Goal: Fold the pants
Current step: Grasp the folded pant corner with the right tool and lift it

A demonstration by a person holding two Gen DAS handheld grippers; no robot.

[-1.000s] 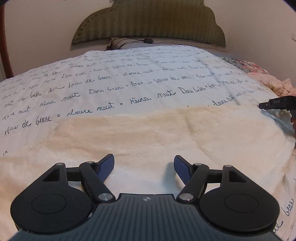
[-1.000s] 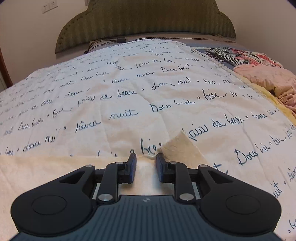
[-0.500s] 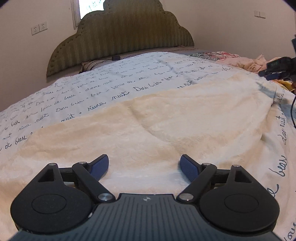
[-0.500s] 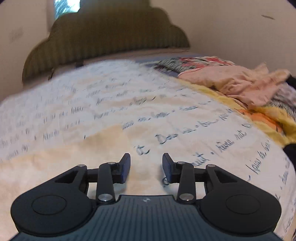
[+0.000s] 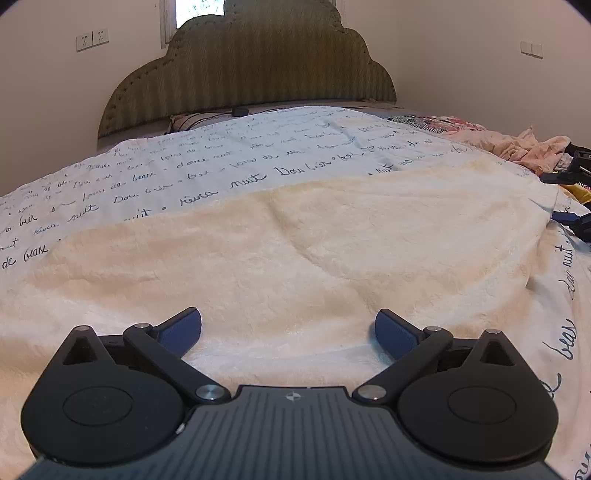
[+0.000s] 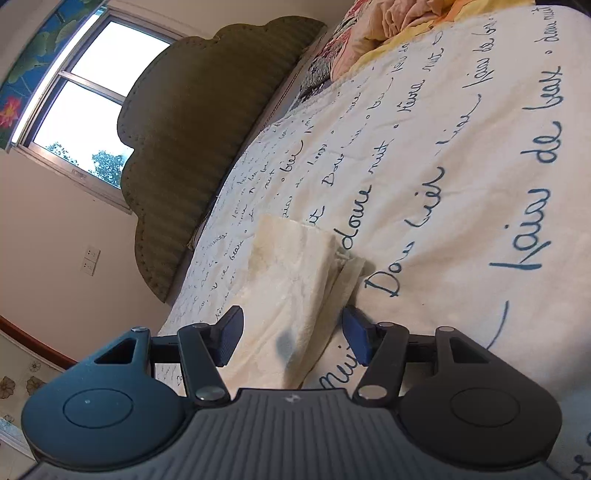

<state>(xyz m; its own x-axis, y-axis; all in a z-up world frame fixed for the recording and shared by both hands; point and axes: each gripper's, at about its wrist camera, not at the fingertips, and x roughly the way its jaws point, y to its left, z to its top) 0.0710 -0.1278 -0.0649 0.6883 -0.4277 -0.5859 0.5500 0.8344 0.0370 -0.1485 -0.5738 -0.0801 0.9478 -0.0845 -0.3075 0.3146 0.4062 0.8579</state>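
Note:
Cream fleecy pants [image 5: 295, 251] lie spread flat across a white blanket [image 5: 207, 173] printed with dark script. My left gripper [image 5: 288, 321] hovers low over their near edge. Its jaws are opening wide, and nothing is pinched between them. In the right wrist view the picture is rolled sideways. There the folded end of the pants [image 6: 291, 266] reaches in between the blue pads of my right gripper [image 6: 291, 317]. Those jaws are opening too, and the pads stand clear of the cloth. The right gripper [image 5: 554, 197] also shows at the pants' far right end in the left wrist view.
An olive padded headboard [image 5: 251, 74] and a pillow [image 5: 192, 120] close off the far end of the bed. Crumpled pink clothes [image 5: 517, 147] and patterned fabric [image 6: 391, 22] lie to the right of the blanket. A window [image 6: 85, 103] is in the wall.
The right gripper let go of the pants corner it was pinching, rolled over sideways and shifted along the bed. The left jaws spread wider and the left gripper sank a little.

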